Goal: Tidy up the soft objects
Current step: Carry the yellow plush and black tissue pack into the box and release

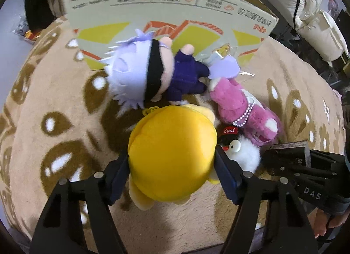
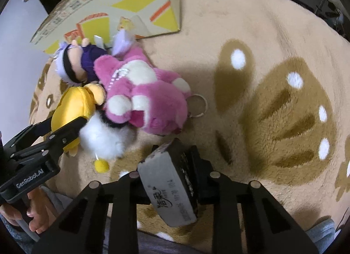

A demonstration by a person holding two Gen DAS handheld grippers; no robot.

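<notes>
My left gripper (image 1: 171,166) is shut on a yellow plush toy (image 1: 172,155), squeezing its round body just above the rug. It also shows in the right wrist view (image 2: 70,105). A pink plush bear (image 1: 240,109) with a bead necklace, a white penguin plush (image 1: 242,151) with a black "Cool" cap and a white-haired doll (image 1: 153,72) in dark blue lie close around it. My right gripper (image 2: 168,186) is shut on a grey and black packet (image 2: 168,188), just right of the penguin (image 2: 102,138) and below the pink bear (image 2: 142,92).
A large cardboard box (image 1: 166,15) with yellow and orange print stands behind the toys, seen also in the right wrist view (image 2: 113,7). A small bagged lilac item (image 1: 223,66) leans on it. The beige rug (image 2: 262,79) with brown paw prints spreads to the right. White bedding (image 1: 306,9) is far right.
</notes>
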